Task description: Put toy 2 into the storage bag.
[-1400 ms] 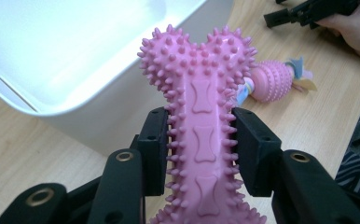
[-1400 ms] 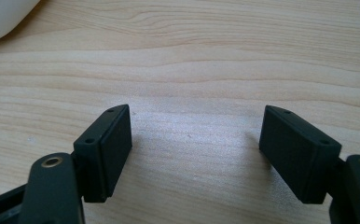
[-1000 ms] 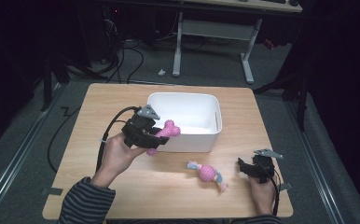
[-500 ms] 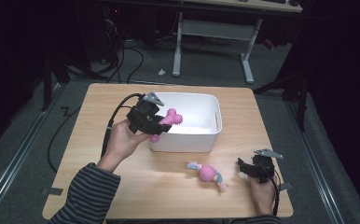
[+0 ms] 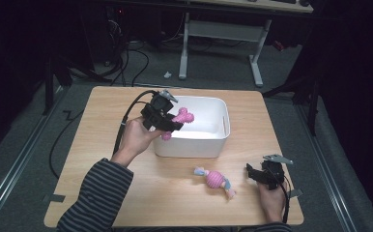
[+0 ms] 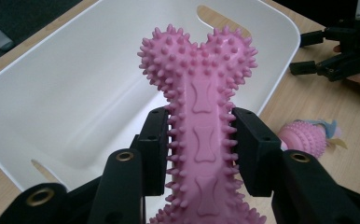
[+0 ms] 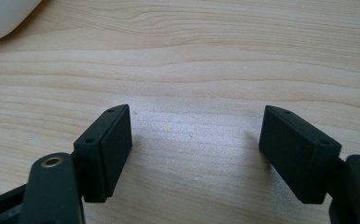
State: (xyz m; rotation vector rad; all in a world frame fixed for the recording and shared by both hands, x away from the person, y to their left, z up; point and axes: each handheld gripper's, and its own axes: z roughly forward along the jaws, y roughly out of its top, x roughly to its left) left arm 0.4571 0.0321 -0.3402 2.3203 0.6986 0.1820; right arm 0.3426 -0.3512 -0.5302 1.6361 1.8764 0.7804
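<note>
A pink spiky bone toy (image 6: 201, 107) is clamped between the black jaws of my left gripper (image 6: 199, 151), which is shut on its shaft. In the high view the left gripper (image 5: 167, 123) holds the bone toy (image 5: 180, 117) over the left rim of the white bin (image 5: 208, 145). The bin's inside (image 6: 75, 93) lies just beyond the toy's knobbed end. My right gripper (image 7: 197, 140) stands open over bare wood, low at the table's right front (image 5: 258, 176). A pink ball toy with pale tassels (image 5: 215, 179) lies on the table between the bin and the right gripper.
The wooden table (image 5: 107, 106) has bare room left of the bin and along the front edge. The left gripper's cable (image 5: 126, 121) trails off to the left. Past the table's far edge stands a desk frame (image 5: 221, 43) on dark floor.
My left hand has carried the bone toy away from me and to the right, from beside the bin's front left corner to over its rim. The right gripper stayed put.
</note>
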